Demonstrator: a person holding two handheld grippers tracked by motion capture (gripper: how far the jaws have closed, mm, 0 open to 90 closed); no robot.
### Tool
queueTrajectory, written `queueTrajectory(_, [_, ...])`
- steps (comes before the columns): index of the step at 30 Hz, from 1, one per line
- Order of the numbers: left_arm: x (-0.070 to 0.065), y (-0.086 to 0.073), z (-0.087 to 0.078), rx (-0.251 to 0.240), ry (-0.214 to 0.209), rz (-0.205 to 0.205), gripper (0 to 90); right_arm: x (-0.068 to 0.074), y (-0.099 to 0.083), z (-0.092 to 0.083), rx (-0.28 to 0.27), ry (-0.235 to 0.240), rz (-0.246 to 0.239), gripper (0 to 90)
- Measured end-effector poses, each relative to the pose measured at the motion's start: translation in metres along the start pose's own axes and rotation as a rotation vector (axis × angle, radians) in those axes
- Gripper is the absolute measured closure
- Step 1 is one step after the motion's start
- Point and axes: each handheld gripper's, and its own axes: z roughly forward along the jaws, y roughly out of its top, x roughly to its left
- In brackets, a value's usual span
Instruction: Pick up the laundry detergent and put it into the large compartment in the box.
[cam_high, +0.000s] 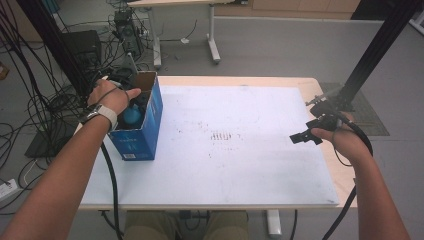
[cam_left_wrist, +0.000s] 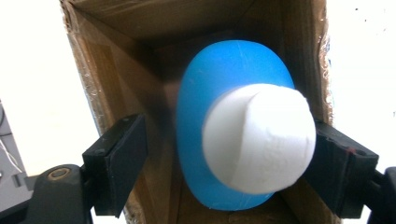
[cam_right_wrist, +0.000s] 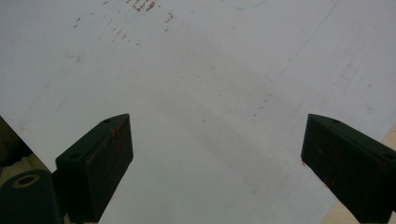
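At the bench's (cam_high: 240, 185) left edge, the left tool (cam_left_wrist: 224, 154) hangs over one open blue box (cam_high: 142, 132), and one blue bottle with a white cap (cam_left_wrist: 259, 140) sits inside it, between the jaws. That cap lies hard by the right-hand pad; the left-hand pad stands clear of it, so the jaws are parted and grip nothing. Over near the right edge, the right tool (cam_high: 303, 136) hovers above bare white bench, jaws spread wide, nothing between them. Count: one bottle, one box, two tools, one in each hand.
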Motion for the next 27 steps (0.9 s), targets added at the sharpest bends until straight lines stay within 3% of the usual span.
queueTrajectory(10, [-0.002, -0.001, -0.015, -0.016, -0.012, 0.026, 9.2, 0.003, 0.001, -0.006, -0.004, -0.006, -0.006, 9.0])
queueTrajectory(17, [-0.006, -0.004, -0.028, -0.049, -0.003, 0.032, 8.7, 0.004, 0.001, -0.008, -0.005, -0.010, -0.007, 9.0])
queueTrajectory(24, [-0.007, -0.007, -0.042, -0.083, -0.027, 0.067, 7.4, 0.005, 0.002, -0.011, -0.009, -0.013, -0.008, 9.0])
queueTrajectory(27, [-0.013, -0.008, -0.048, -0.088, -0.006, 0.087, 7.3, 0.005, 0.002, -0.012, -0.009, -0.015, -0.010, 9.0])
